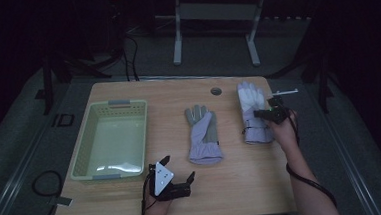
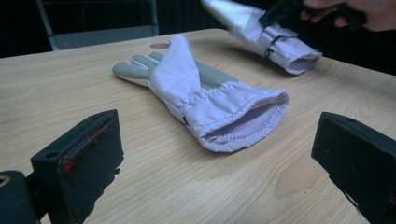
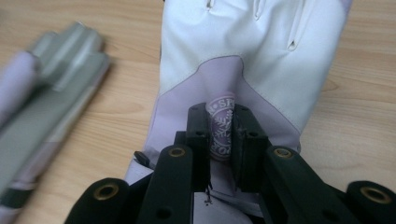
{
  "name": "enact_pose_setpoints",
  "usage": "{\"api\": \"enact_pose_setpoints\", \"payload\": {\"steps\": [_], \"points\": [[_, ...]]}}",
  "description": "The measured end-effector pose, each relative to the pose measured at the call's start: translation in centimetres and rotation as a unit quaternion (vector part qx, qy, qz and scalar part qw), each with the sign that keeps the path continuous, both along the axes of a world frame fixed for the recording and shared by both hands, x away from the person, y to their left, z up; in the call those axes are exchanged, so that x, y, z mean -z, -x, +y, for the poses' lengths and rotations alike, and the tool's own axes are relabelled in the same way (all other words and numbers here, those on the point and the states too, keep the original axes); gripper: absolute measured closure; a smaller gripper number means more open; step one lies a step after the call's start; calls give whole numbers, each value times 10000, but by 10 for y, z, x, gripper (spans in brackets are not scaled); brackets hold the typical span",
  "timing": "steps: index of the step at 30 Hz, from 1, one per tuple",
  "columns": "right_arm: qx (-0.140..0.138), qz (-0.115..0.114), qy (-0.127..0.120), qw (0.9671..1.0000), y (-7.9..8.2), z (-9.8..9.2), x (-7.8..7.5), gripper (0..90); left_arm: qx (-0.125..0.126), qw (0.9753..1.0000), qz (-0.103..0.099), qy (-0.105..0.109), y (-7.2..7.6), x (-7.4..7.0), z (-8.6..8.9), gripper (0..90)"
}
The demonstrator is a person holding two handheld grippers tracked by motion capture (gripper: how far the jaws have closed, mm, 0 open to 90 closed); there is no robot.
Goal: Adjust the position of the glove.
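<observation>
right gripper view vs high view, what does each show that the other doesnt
Right gripper view alone: the round snowflake badge pinched in a fold of fabric between the closed jaws of the right gripper.
High view alone: the pale green basket at the table's left, the open left gripper near the front edge, and the floor beyond.
Both: the white-backed glove being gripped, the grey-palmed glove beside it, and the wooden table.

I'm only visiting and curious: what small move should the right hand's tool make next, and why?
Probably lift: the right gripper is shut on a fold of the white-and-lilac fabric glove, which lies on the table, and the pale green plastic basket sits open at the left.
</observation>
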State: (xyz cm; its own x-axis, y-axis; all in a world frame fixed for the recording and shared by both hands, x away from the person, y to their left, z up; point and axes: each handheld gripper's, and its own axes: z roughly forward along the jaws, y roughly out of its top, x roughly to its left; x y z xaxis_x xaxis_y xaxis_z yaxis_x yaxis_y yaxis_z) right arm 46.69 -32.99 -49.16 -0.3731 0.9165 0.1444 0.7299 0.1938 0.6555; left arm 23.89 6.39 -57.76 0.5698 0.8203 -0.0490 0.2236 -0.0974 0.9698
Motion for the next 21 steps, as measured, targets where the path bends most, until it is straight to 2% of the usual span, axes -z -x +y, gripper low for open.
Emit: {"api": "enact_pose_setpoints", "payload": {"steps": [4,8,10,13,15,16,19,21], "points": [[39,-51,-117,9999,15,-2,-16,797,-1,10000,-7,-8,0,0,0,23],[7,-124,-185,9998,28,-4,-26,797,4,10000,-15,-22,0,0,0,23],[-109,-180,-312,9993,43,-5,-33,796,-3,10000,-5,-14,0,0,0,23],[-101,-438,-119,9989,59,-4,-37,795,-5,10000,-2,-11,0,0,0,23],[-119,-481,-91,9987,64,-3,-38,795,-11,10000,-7,-22,0,0,-1,23],[-69,-511,-73,9986,74,-3,-39,795,-12,10000,-8,-25,0,0,-1,23],[-69,-494,99,9987,84,-1,-38,795,-15,10000,-11,-28,0,0,-1,23],[-22,-415,81,9991,89,-2,-36,795,-18,10000,-13,-30,0,0,-1,23]]}}
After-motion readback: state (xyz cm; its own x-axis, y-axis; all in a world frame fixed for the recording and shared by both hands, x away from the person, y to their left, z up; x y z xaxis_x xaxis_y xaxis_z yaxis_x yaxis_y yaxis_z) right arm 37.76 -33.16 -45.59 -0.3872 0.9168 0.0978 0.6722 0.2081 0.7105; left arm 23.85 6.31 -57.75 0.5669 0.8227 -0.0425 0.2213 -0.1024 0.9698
